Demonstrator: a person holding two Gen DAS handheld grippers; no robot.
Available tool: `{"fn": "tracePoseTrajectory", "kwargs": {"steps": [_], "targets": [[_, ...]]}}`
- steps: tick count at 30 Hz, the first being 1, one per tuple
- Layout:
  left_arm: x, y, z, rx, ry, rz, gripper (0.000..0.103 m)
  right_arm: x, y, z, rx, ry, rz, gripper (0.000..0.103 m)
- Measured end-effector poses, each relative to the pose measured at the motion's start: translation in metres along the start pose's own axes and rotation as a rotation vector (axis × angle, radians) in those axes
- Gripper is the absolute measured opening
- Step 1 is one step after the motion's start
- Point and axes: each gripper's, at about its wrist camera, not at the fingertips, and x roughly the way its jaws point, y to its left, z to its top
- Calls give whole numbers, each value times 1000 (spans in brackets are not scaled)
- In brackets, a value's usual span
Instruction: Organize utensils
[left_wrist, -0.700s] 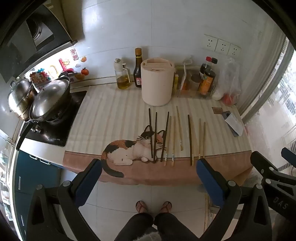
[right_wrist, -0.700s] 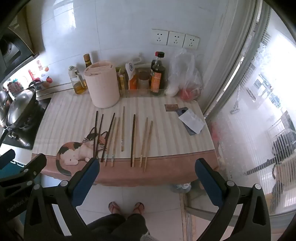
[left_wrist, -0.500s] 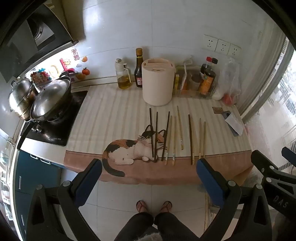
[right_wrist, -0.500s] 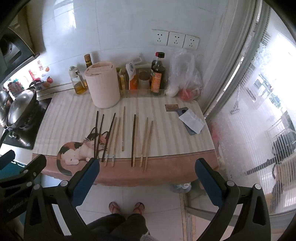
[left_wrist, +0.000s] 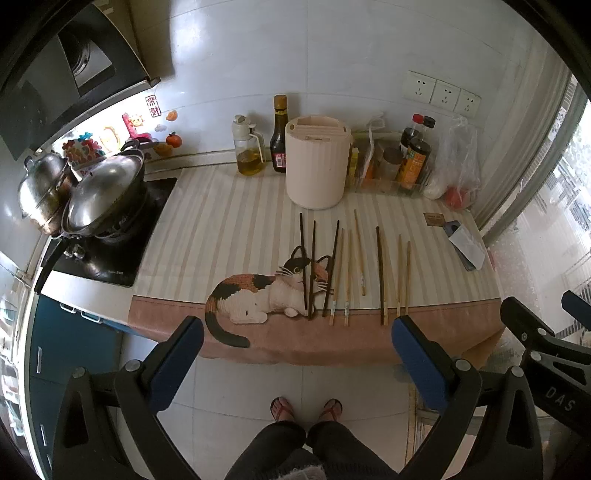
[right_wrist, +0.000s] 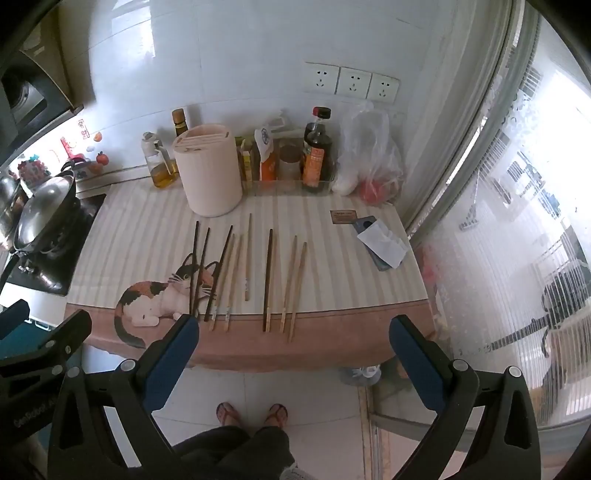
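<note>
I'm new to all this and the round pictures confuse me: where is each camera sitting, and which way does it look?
Left wrist: rides the left tongs, tilted down at the chopsticks on the cat mat; shows its open blue pads, the person's legs and sandalled feet.
Right wrist: rides the right tongs, same downward tilt, further toward the window; open pads, legs.
Shared: chopsticks, pink holder, each other's tongs at the edge.

Two fisheye cameras, one on each handheld gripper, look steeply down from in front of a kitchen counter, well back from its near edge. The left view takes in the stove (left_wrist: 110, 236) at its left; the right view swings toward the window (right_wrist: 517, 221). Both share the cat-print mat (left_wrist: 229, 236), chopsticks (left_wrist: 380, 273), cream holder (right_wrist: 208, 173) and the person's feet (right_wrist: 251, 413).
</note>
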Motion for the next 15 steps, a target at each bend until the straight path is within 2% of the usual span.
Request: {"fn": "tracePoseTrajectory", "kwargs": {"steps": [15], "targets": [[-6, 2, -8, 0, -3, 1, 103, -6, 3, 1, -3, -3, -1, 103]]}}
